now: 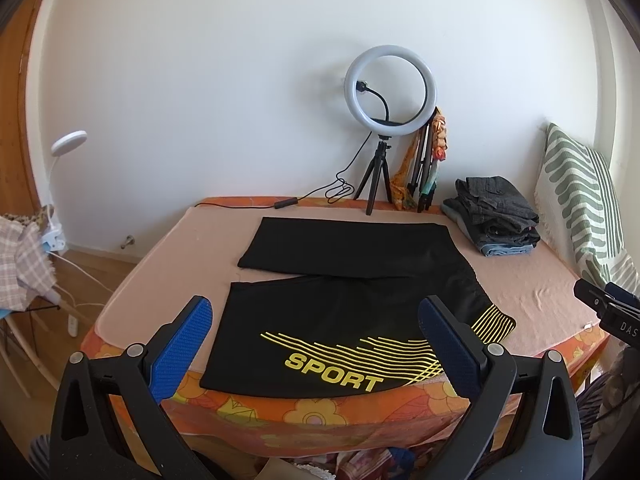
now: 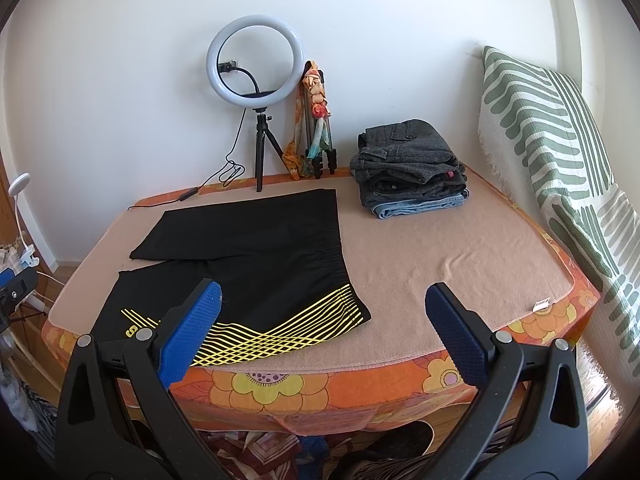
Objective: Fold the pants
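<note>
Black pants (image 1: 344,280) with a yellow "SPORT" print and yellow wavy lines lie flat on the pink blanket, legs spread to the left, waistband to the right; they also show in the right wrist view (image 2: 256,248). My left gripper (image 1: 316,344) is open and empty, held above the near leg at the table's front edge. My right gripper (image 2: 324,332) is open and empty, above the front edge just right of the waistband. The right gripper's body shows at the right edge of the left wrist view (image 1: 608,308).
A stack of folded clothes (image 2: 408,168) sits at the back right. A ring light on a tripod (image 2: 256,68) and a wrapped bundle of poles (image 2: 314,120) stand at the back by the wall. A green-striped pillow (image 2: 560,152) leans at right. The blanket (image 2: 460,252) covers a floral orange cloth.
</note>
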Demonstrator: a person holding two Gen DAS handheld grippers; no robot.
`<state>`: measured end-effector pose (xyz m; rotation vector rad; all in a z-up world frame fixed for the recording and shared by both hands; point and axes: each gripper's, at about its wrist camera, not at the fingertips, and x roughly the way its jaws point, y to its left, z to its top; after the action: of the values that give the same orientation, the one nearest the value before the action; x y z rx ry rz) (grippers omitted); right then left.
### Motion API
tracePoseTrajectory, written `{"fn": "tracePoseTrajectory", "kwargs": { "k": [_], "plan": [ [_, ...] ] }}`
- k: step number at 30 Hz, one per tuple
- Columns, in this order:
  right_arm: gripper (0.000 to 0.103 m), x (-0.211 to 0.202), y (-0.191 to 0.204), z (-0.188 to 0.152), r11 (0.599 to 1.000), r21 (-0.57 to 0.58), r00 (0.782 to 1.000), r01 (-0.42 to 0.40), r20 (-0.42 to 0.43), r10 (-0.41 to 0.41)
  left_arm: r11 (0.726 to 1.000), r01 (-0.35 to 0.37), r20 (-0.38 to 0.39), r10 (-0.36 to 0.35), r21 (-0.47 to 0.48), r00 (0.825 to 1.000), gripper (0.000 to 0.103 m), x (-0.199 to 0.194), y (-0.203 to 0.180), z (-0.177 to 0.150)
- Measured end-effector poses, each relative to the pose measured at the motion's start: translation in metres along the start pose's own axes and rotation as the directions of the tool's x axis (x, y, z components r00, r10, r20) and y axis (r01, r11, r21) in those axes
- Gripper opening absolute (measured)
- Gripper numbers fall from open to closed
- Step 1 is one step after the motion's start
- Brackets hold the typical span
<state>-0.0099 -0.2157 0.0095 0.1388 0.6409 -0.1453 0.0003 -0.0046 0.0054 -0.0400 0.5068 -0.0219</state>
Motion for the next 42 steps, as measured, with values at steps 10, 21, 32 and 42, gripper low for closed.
{"fn": "tracePoseTrajectory", "kwargs": {
  "k": [10,21,32,42],
  "plan": [
    [0.103,-0.0004,-0.0001,-0.0001,1.000,0.002,1.000,-0.004,0.000,0.004,1.000,0.009,0.007,-0.009,0.002,1.000,0.102,-0.0011,-0.0017,-0.0006],
    [0.103,0.0007,0.0013,-0.0009,1.000,0.004,1.000,-0.003,-0.003,0.003,1.000,0.006,0.004,-0.006,-0.002,1.000,0.102,0.0012,-0.0008,-0.0019],
    [0.103,0.0005,0.0025,-0.0020,1.000,0.004,1.000,-0.006,-0.003,0.006,1.000,0.006,0.007,-0.006,0.001,1.000,0.102,0.0004,-0.0020,-0.0027],
    [0.103,0.0018,0.0033,-0.0027,1.000,0.005,1.000,-0.007,-0.007,0.007,1.000,0.002,0.004,-0.002,0.004,1.000,0.102,0.0007,-0.0024,-0.0023]
  ]
}}
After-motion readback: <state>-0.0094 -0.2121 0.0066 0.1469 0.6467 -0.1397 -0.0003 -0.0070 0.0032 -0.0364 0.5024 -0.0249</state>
